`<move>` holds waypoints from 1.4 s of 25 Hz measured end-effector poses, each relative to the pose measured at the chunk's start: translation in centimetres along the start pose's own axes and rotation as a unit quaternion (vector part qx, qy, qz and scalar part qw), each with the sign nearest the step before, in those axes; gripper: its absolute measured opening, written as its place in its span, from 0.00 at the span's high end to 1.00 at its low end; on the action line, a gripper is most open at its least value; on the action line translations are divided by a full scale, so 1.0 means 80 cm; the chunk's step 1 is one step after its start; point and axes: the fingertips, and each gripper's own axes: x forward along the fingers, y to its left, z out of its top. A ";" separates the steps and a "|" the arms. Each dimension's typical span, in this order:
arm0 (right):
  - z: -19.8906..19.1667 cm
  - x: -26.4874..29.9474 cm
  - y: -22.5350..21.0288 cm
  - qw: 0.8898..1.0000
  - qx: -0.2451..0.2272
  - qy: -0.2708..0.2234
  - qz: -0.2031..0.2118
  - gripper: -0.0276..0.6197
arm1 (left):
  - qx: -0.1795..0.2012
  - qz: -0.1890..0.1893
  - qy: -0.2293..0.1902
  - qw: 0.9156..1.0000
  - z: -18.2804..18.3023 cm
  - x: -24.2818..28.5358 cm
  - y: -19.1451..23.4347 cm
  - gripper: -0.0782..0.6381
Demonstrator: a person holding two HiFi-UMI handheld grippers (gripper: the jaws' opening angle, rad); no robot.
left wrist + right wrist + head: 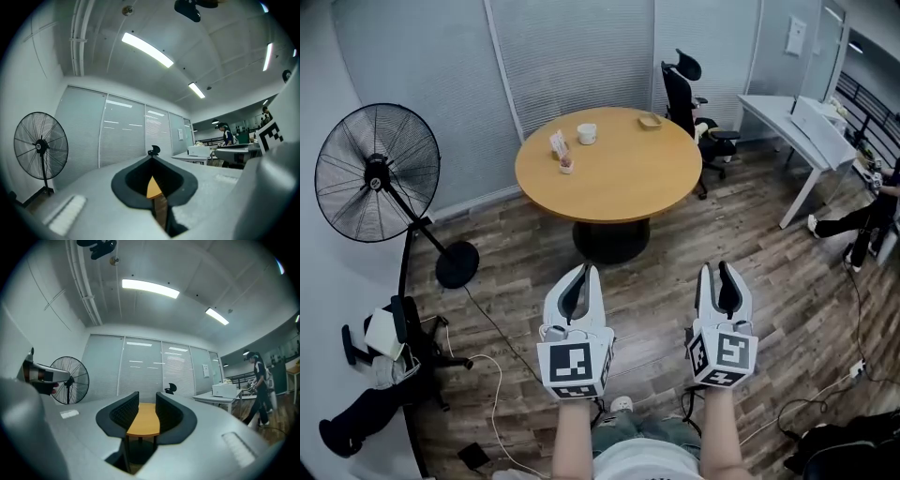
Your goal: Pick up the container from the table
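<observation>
**Head view: two hand-held grippers low in frame, container far up on the round tabletop**

Head view shows a round wooden tabletop (628,178) in the upper middle of the frame. A small white cup-shaped container (587,133), probably the task's thing, stands upright near the tabletop's upper left edge. Beside it are two smaller items (563,156), too small to name. Both tools sit low in the frame over the wooden floor (506,253), well apart from the tabletop. The left hand-held gripper (584,272) has its jaws pressed together and empty. It lies almost straight below the container, so it looks the nearer one. The right hand-held gripper (716,270) has its jaws parted with nothing between them, and the container lies to its upper left. Both point up the frame toward the tabletop, so a long forward reach seems needed.
</observation>
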 end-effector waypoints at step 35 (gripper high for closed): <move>-0.010 0.364 -0.058 0.997 0.010 -0.002 0.082 0.41 | 0.003 0.056 0.006 0.998 -0.018 0.331 0.061 0.89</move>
